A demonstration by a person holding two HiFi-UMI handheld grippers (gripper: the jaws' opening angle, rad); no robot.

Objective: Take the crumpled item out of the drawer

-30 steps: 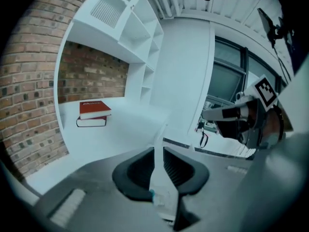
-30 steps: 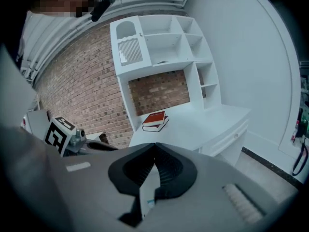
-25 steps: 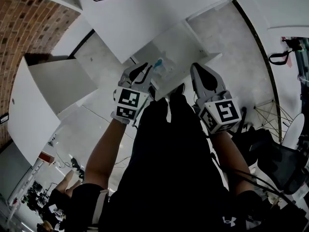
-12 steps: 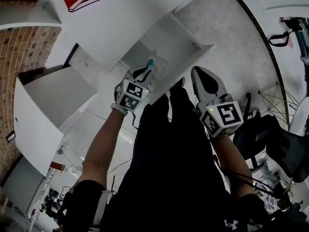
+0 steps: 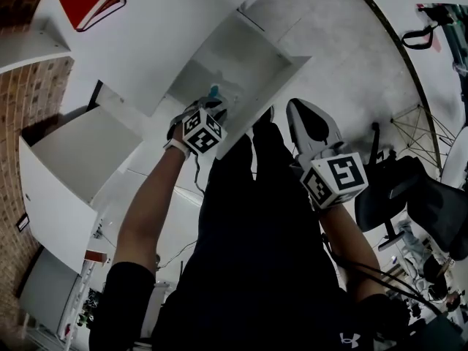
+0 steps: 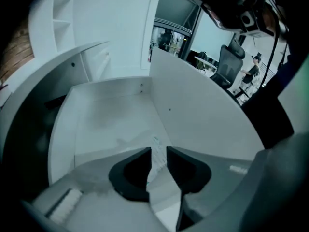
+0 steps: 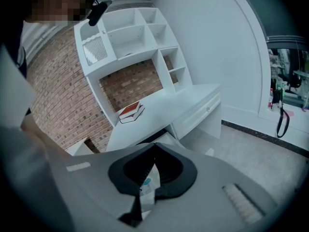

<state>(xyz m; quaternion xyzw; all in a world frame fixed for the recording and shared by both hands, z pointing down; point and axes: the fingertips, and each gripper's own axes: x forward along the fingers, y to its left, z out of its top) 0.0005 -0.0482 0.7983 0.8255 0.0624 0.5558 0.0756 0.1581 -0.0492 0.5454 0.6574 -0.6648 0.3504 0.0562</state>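
A white drawer (image 5: 241,53) stood open. Inside it the crumpled item (image 6: 156,156), white with teal print, sat between the left gripper's (image 6: 159,150) opening jaws. The right gripper's (image 7: 154,146) jaws were pressed together, outside the drawer.

A red-brown brick wall (image 7: 58,105) backs a white shelf unit (image 7: 130,33) of open cubbies, which stands on a white tabletop (image 7: 169,103) (two stacked books (image 7: 131,112), the upper one red, lie there). The adjoining wall (image 7: 217,42) is plain white, with a dark baseboard (image 7: 270,139) above the grey speckled floor (image 5: 351,72). A black office chair (image 5: 413,199) stands on that floor.
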